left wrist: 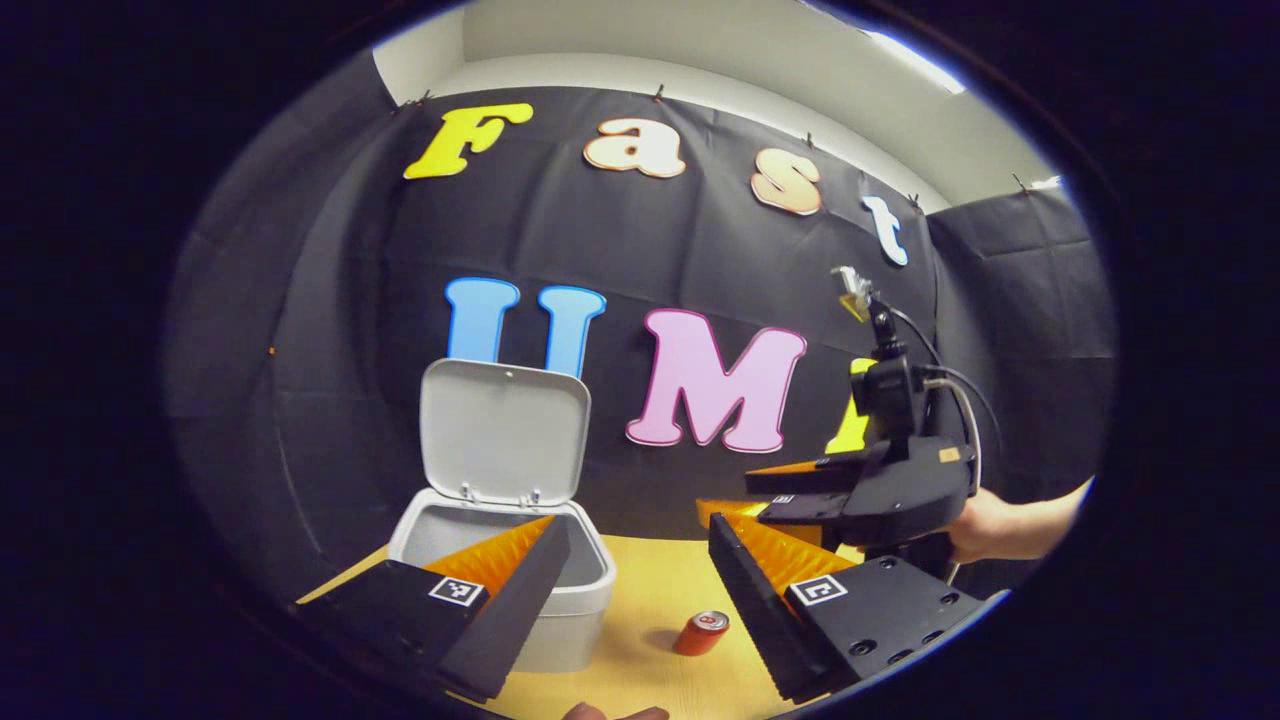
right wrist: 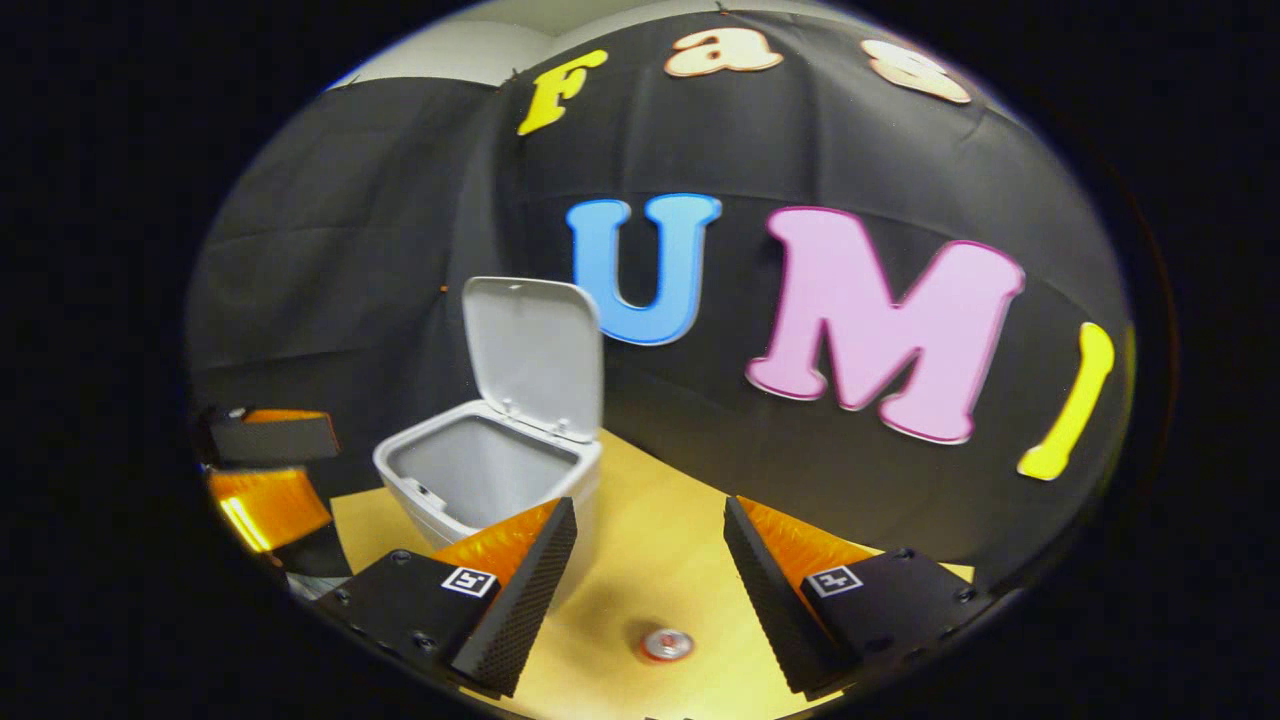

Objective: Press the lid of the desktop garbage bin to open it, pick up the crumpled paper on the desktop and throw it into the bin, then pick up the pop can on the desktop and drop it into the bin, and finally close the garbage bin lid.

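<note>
bin (right wrist: 480, 480) is seen open, lid (right wrist: 535, 355) up | can (right wrist: 667, 644) stands on tabletop (right wrist: 650, 560), right of bin, near | light, rigid, slick: to be gripped mid-body | left gripper (left wrist: 630, 590) and right gripper (right wrist: 650, 585) fingers spread, empty

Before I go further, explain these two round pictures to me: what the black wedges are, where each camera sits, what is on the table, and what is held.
No robot here: a person holds a two-finger gripper in each hand, and a camera rides on each, looking forward along its fingers. The wedges at the bottom of each picture are that gripper's own fingers. In the left gripper view, the left gripper stands open and empty; farther off is the right gripper with the hand holding it. In the right gripper view, the right gripper is open and empty too. On the yellow table stand a grey bin, its lid raised, and a red can beside it.
</note>
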`<state>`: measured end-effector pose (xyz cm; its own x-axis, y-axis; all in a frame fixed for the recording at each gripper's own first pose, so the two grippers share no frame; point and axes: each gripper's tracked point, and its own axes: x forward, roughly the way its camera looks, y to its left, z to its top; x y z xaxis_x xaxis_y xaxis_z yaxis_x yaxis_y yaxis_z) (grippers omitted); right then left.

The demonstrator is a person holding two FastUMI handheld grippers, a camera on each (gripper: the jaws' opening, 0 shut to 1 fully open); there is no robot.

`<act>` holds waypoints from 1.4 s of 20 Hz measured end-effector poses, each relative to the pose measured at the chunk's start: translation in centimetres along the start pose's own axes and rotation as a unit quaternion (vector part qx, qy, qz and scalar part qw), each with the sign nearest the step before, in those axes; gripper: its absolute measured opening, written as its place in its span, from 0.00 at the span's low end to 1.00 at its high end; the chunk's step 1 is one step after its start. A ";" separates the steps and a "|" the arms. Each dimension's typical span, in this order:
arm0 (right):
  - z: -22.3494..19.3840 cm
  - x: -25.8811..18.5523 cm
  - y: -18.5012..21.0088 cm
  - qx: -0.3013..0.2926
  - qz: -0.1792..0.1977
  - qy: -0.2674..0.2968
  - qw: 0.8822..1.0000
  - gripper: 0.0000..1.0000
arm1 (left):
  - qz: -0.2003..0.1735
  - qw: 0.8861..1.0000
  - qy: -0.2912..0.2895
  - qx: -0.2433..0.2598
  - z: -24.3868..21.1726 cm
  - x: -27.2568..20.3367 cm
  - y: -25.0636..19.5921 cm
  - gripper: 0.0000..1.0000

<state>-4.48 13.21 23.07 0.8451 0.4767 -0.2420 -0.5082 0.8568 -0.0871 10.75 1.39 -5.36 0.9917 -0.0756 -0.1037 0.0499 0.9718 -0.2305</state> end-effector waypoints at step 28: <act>-10.7 -12.8 -15.2 0.065 -0.214 0.111 0.968 0.96 | -0.102 0.950 0.285 0.083 -33.7 18.6 -6.0 0.96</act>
<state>-9.36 -8.02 17.17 0.9099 0.0313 -0.4137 -0.0824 0.9909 -0.1063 24.93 -13.34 -38.53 0.7372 -0.3286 -0.5904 0.2992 0.9422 -0.1508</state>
